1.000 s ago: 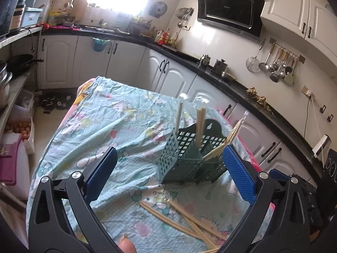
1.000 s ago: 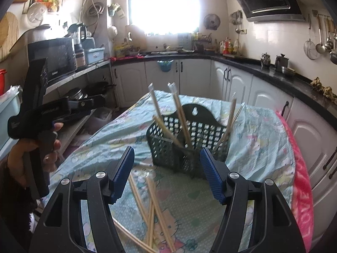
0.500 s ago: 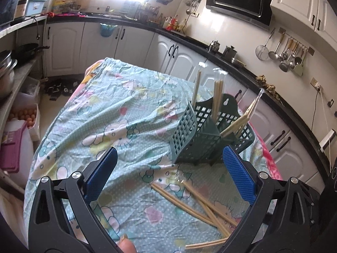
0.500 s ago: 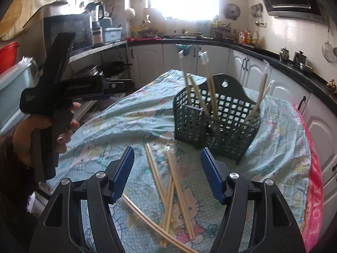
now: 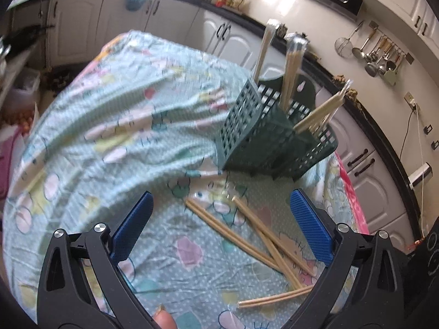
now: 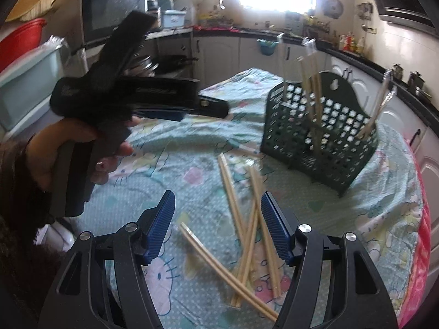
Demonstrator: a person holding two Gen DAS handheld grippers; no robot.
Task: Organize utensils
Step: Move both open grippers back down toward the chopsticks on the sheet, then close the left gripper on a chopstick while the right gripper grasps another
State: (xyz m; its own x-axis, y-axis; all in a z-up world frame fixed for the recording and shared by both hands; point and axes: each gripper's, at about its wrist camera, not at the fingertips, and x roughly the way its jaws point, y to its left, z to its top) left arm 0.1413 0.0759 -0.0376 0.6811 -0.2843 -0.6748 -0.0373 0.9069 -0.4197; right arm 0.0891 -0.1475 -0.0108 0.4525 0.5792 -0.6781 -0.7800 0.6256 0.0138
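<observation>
A dark green perforated utensil basket [image 5: 263, 142] stands on the table's teal patterned cloth [image 5: 109, 126] with several wooden chopsticks upright in it; it also shows in the right wrist view [image 6: 321, 134]. Several loose chopsticks [image 5: 260, 235] lie crossed on the cloth in front of it, and they show in the right wrist view [image 6: 247, 235]. My left gripper [image 5: 222, 227] is open and empty, above the loose chopsticks. My right gripper [image 6: 218, 229] is open and empty, just over the same pile. The left gripper's body, held by a hand [image 6: 90, 150], shows at the left of the right wrist view.
Kitchen cabinets and a black counter [image 5: 370, 126] curve around the table on the far and right sides. Ladles hang on the wall [image 5: 378, 57]. A microwave [image 6: 112, 19] and a red tub [image 6: 22, 38] sit on shelves at left. A pink cloth edge [image 6: 419, 260] hangs at right.
Both grippers have pulled back from the basket and tipped downward, so the loose chopsticks now lie between their fingers. Both stay open. The basket and chopsticks have not moved.
</observation>
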